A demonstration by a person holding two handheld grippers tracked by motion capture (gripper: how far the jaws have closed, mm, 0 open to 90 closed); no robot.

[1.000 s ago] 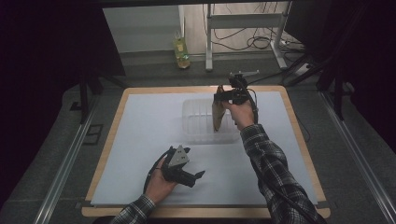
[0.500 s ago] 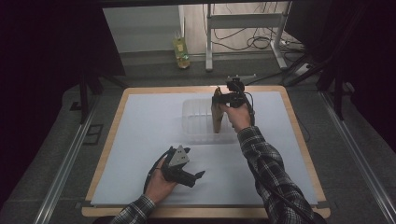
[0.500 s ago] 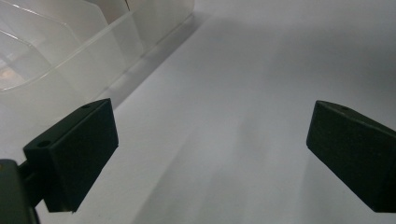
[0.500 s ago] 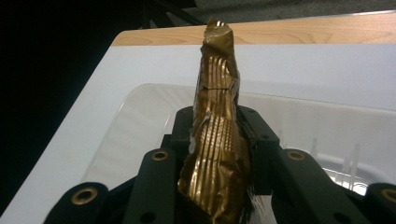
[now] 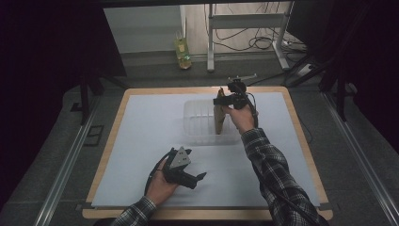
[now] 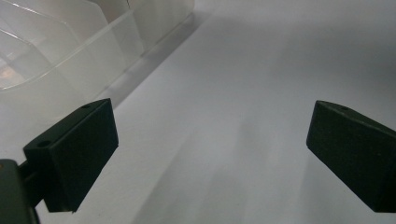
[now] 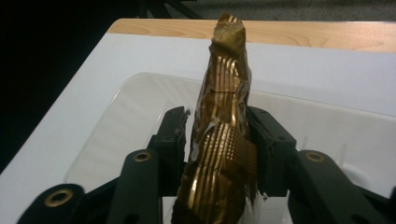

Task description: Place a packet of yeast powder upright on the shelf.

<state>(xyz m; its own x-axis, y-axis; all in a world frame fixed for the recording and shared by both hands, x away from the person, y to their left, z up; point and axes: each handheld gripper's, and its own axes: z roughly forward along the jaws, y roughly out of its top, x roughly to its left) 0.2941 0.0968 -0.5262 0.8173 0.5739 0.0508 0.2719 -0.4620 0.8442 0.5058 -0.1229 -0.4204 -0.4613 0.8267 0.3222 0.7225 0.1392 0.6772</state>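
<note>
My right gripper [image 7: 219,140] has just been easing its 2 jaws apart; the gold foil packet [image 7: 224,154] stands between them over the clear tray [image 5: 197,123] — light, crinkly, slippery, best pinched mid-body. My left gripper [image 6: 210,154] rests with jaws wide apart — empty.

The high view looks forward and down from above the person's side onto the white, wood-edged surface [image 5: 141,141]. The left gripper view skims low and close across it toward the clear ribbed plastic tray [image 6: 56,51] at ten o'clock. The right gripper view sits very near, looking down on that same tray [image 7: 140,98], shared by all three views.
</note>
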